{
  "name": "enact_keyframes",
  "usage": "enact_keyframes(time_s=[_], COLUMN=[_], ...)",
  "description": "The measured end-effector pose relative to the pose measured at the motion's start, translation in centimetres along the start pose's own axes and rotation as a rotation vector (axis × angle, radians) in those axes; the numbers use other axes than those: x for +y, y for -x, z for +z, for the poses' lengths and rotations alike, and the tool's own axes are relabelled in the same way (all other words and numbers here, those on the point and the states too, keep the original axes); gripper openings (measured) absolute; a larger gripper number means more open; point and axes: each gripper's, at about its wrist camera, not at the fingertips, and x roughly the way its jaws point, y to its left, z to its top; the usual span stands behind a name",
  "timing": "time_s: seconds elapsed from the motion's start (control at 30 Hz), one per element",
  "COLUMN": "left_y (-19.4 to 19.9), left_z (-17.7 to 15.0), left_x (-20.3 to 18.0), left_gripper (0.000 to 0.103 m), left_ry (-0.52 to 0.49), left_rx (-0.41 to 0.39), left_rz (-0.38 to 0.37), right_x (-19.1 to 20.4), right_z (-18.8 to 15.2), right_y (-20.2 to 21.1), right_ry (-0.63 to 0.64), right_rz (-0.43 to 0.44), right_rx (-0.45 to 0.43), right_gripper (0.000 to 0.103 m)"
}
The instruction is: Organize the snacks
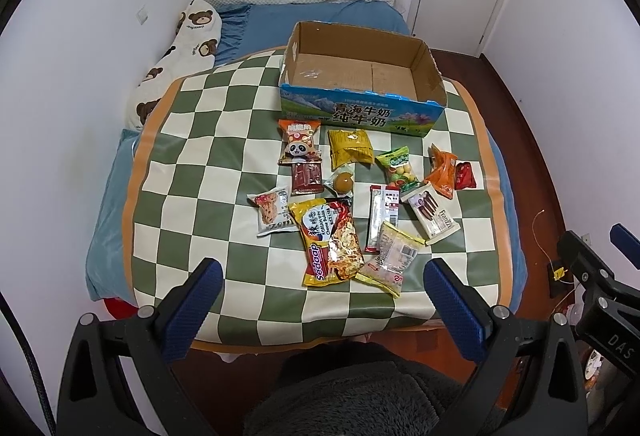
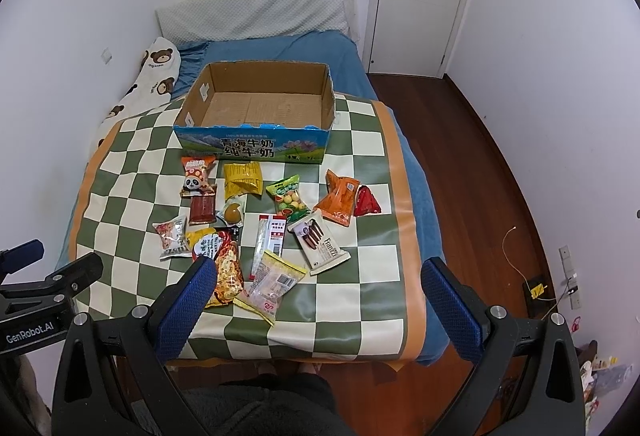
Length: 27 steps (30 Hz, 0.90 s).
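Both grippers, left gripper (image 1: 320,282) and right gripper (image 2: 320,280), hover with fingers spread wide, holding nothing. Snacks lie scattered on the checkered surface (image 1: 200,140) ahead; noodle packet (image 1: 330,244) nearest, long axis running toward the empty cardboard box (image 1: 362,76) beyond.

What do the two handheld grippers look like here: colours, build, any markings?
Both match: the left gripper and right gripper have black angular frames with triangular cut-outs and silver bolt heads, each carrying two blue fingers with textured pads. From the right wrist view, the left gripper's body reads "GenRobot.AI"; from the left, the right one shows "DAS". A black cable runs by the left frame.
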Motion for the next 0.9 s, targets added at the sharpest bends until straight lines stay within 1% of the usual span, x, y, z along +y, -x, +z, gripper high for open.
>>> enact_keyframes(time_s=[0.53,0.6,0.87,0.9], left_y=[0.28,0.28,0.32,0.34], left_z=[0.29,0.28,0.30,0.29], left_x=[-0.24,-0.18,-0.26,-0.31], left_gripper=[0.103,0.103,0.103,0.103], left_ry=[-0.004,-0.003,-0.004,-0.006], left_rx=[-0.007,-0.006,-0.007,-0.006], left_rz=[0.002,0.002,0.002,0.001], right_x=[-0.12,0.27,0.21,0.37], right_z=[0.26,-0.31,-0.31,-0.02], right_y=[0.17,0.07,-0.12,0.32], right_ry=[0.000,-0.001,0.000,0.001], right_rz=[0.002,0.003,0.001,0.003], right_rx=[0.000,-0.002,-0.003,-0.002], right_gripper=[0.103,0.103,0.103,0.103])
